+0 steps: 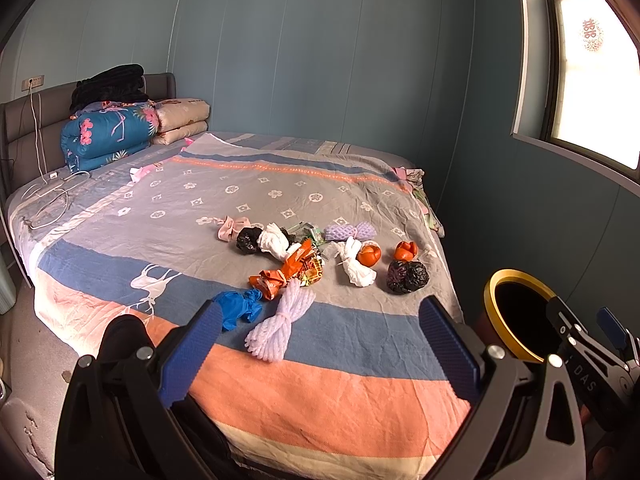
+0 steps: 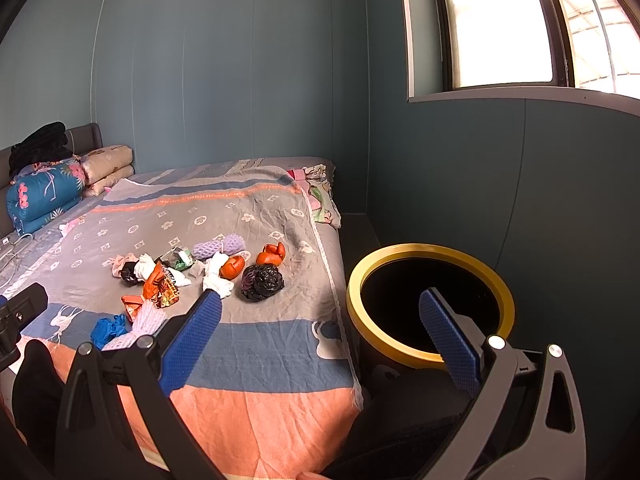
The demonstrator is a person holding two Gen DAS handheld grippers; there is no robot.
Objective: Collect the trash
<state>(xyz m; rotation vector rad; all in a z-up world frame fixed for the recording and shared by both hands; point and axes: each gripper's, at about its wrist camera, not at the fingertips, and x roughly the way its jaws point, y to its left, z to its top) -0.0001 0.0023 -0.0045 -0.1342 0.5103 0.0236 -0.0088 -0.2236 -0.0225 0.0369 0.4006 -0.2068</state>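
Note:
Trash lies scattered on the bedspread (image 1: 320, 344): a white foam net (image 1: 280, 322), a blue glove (image 1: 239, 307), orange wrappers (image 1: 288, 270), white tissue wads (image 1: 356, 266), orange peels (image 1: 405, 250), black bags (image 1: 407, 277) and a purple net (image 1: 350, 231). A dark bin with a yellow rim (image 2: 430, 304) stands on the floor right of the bed. My left gripper (image 1: 320, 344) is open above the bed's near edge, short of the foam net. My right gripper (image 2: 320, 340) is open and empty, straddling the bed corner and the bin.
Folded quilts (image 1: 108, 132) and a black garment (image 1: 108, 86) are piled at the headboard, with white cables (image 1: 52, 196) beside them. A teal wall and a window (image 2: 500, 24) rise behind the bin. Floral cloth (image 2: 320, 196) hangs off the bed's far corner.

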